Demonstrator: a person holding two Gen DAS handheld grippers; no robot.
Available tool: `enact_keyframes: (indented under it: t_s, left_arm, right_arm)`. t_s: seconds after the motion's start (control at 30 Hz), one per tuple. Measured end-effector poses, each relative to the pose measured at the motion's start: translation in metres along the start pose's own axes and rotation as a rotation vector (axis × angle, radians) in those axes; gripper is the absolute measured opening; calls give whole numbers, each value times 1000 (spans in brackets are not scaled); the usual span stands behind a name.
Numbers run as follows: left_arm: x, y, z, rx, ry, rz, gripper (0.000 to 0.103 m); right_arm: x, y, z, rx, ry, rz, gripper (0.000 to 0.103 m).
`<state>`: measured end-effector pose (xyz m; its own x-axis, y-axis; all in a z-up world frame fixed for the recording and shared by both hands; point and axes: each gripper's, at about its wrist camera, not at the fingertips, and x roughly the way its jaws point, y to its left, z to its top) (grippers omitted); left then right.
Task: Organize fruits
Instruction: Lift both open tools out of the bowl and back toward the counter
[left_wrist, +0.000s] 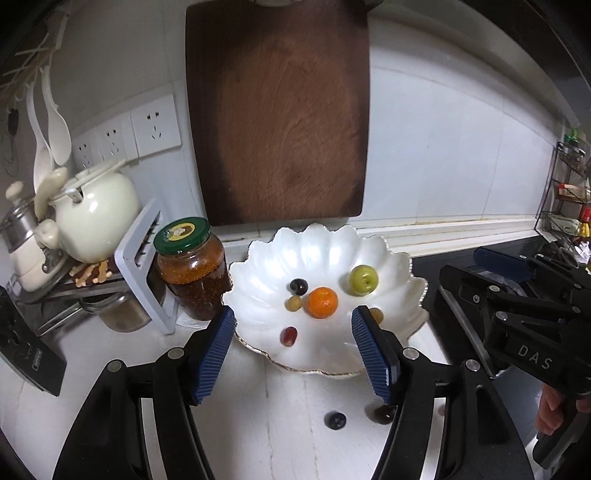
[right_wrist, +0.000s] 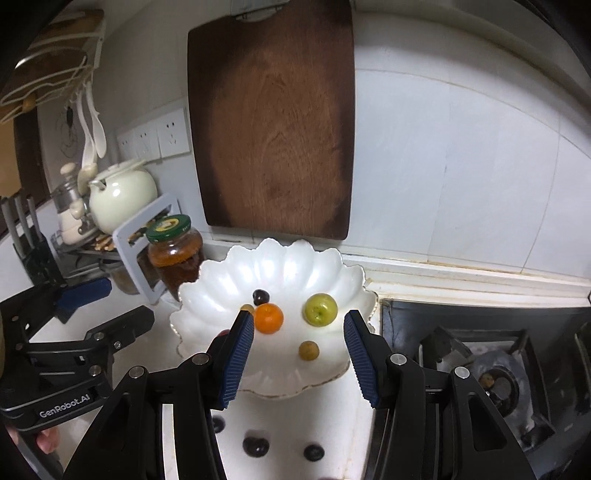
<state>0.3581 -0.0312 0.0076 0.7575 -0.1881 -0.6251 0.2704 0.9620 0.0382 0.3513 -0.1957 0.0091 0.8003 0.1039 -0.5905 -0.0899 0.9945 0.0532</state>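
A white scalloped plate (left_wrist: 391, 258) (right_wrist: 207, 295) sits on the white counter. It holds an orange (left_wrist: 322, 302) (right_wrist: 269, 318), a green apple-like fruit (left_wrist: 364, 280) (right_wrist: 320, 309), a dark grape (left_wrist: 298, 286) (right_wrist: 260, 296), a red grape (left_wrist: 289, 336) and small tan fruits (left_wrist: 294, 304) (right_wrist: 308, 350). Dark berries lie loose on the counter in front of the plate (left_wrist: 335, 421) (right_wrist: 255, 446) (right_wrist: 314, 452). My left gripper (left_wrist: 293, 350) is open and empty over the plate's near edge. My right gripper (right_wrist: 299, 358) is open and empty, also above the near edge.
A wooden cutting board (left_wrist: 277, 110) leans on the tiled wall behind the plate. A green-lidded jar (left_wrist: 190, 266) stands left of the plate, next to a rack with a white teapot (left_wrist: 92, 218). A gas stove (right_wrist: 487, 369) lies to the right.
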Motion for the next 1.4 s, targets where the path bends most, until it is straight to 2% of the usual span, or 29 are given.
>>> enact_keyframes:
  t_s: [0.23,0.6,1.03,1.4]
  left_arm:
    - [-30,-9,-11,15,-36,-14,66]
    - [-50,-30,-34,42,-41,-55,67]
    - [-57,-47,-58,69,-40,-73,67]
    - [-51,-60,-82,102,-25,-127,67]
  right_arm:
    - [-33,-3,-13,9,-34,-11,52]
    - [-63,-8,-36,19,-45,-15,52]
    - [-74,-16,-68,36,-6,-34,52]
    - [-75,-16,-95,31,40,-39,52]
